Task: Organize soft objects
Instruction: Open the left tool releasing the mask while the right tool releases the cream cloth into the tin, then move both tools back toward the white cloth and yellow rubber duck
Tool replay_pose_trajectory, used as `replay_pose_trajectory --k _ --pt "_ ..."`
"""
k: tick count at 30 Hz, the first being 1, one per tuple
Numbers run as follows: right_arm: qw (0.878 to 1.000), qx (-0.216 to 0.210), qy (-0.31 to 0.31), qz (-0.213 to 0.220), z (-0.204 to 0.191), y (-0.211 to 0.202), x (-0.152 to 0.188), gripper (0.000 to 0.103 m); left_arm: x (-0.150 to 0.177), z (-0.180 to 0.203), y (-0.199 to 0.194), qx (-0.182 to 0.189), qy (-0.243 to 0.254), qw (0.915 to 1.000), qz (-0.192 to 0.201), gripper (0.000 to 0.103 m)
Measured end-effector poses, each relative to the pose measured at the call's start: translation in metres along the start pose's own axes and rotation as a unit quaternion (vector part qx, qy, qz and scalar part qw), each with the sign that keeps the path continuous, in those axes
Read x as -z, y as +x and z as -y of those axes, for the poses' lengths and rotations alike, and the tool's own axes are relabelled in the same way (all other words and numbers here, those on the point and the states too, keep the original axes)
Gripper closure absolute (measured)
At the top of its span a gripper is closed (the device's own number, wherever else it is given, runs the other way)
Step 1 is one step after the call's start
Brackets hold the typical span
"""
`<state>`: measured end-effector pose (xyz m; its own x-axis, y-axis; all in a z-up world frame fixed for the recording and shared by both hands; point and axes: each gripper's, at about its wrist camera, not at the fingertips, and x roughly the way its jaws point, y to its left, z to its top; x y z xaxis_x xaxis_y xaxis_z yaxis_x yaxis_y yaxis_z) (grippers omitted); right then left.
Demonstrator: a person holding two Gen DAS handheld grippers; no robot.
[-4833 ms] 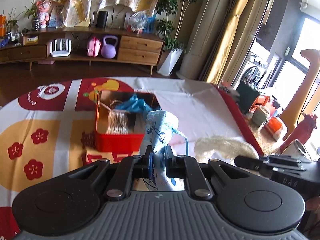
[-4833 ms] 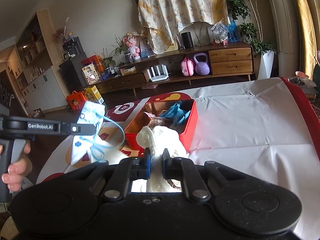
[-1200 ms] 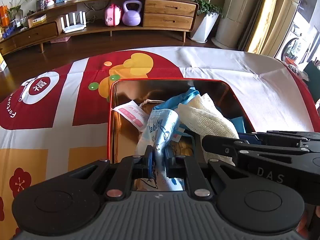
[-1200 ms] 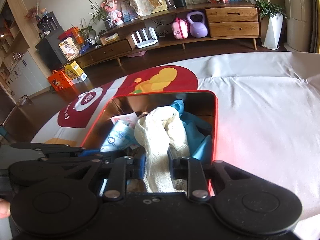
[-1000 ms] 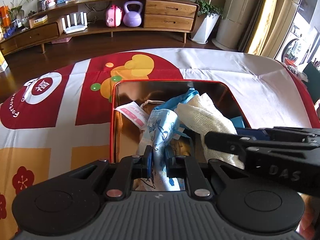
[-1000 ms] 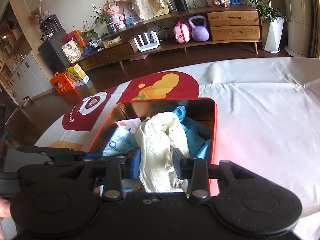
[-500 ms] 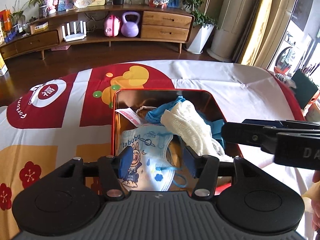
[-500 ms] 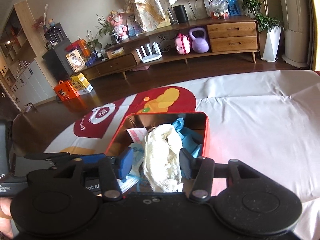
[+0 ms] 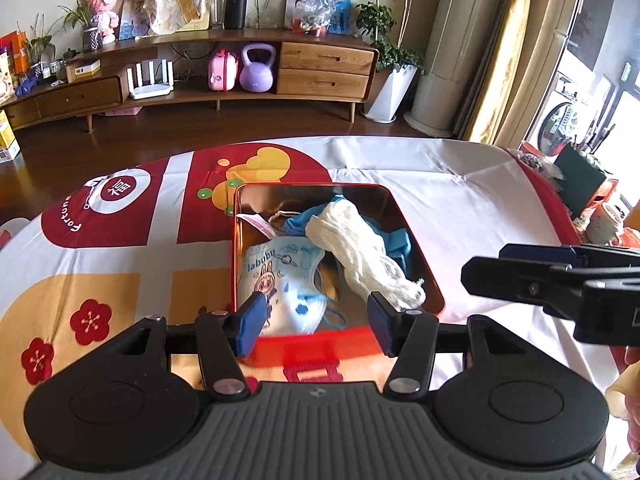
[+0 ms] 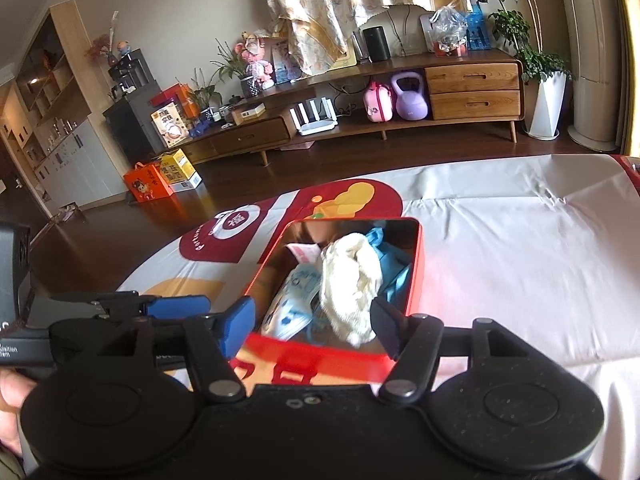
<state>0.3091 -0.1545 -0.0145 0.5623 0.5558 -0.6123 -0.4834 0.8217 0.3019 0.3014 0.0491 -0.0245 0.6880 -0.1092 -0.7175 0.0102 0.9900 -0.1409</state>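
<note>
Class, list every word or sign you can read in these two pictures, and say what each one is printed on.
"labubu": on the light blue face mask lying in the red tin.
"福": in the white circle on the tablecloth.
"Fortune": curved white letters on the tablecloth's red patch, last letters blurred.
Large red character on the tablecloth below the tin: cut off, unreadable.
Boxes by the shelves: print too small.
Left gripper's handle label: cut off.
</note>
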Motion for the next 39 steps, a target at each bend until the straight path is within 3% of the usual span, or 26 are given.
replay_pose_trajectory --k 7,12,15,22,27,36,39 --pt "1.0 -0.002 -0.015 0.002 -0.009 -0.028 0.018 0.034 0.017 0.008 -0.033 0.007 0.009 0.9999 0.009 0.048" --pt "1.0 -0.003 -0.008 0.009 -0.01 -0.048 0.034 0.025 0.03 0.012 -0.054 0.011 0.007 0.9997 0.019 0.048" --pt "1.0 -0.004 -0.006 0.01 -0.011 -0.057 0.045 0.02 0.038 0.014 -0.064 0.012 0.006 0.9996 0.023 0.041" --pt "1.0 0.0 -0.014 0.015 -0.016 -0.073 0.07 0.01 0.063 0.021 -0.081 0.017 0.013 0.9995 0.023 0.038" --pt "1.0 0.001 -0.014 0.021 -0.017 -0.081 0.083 0.004 0.08 0.025 -0.091 0.021 0.014 0.9993 0.029 0.029" --pt "0.999 0.012 -0.022 0.02 -0.011 -0.083 0.112 0.003 0.106 0.024 -0.092 0.016 0.007 0.9996 0.022 0.029" --pt "0.999 0.022 -0.027 0.014 -0.008 -0.082 0.122 0.003 0.116 0.022 -0.087 0.017 -0.005 0.9998 0.012 0.023"
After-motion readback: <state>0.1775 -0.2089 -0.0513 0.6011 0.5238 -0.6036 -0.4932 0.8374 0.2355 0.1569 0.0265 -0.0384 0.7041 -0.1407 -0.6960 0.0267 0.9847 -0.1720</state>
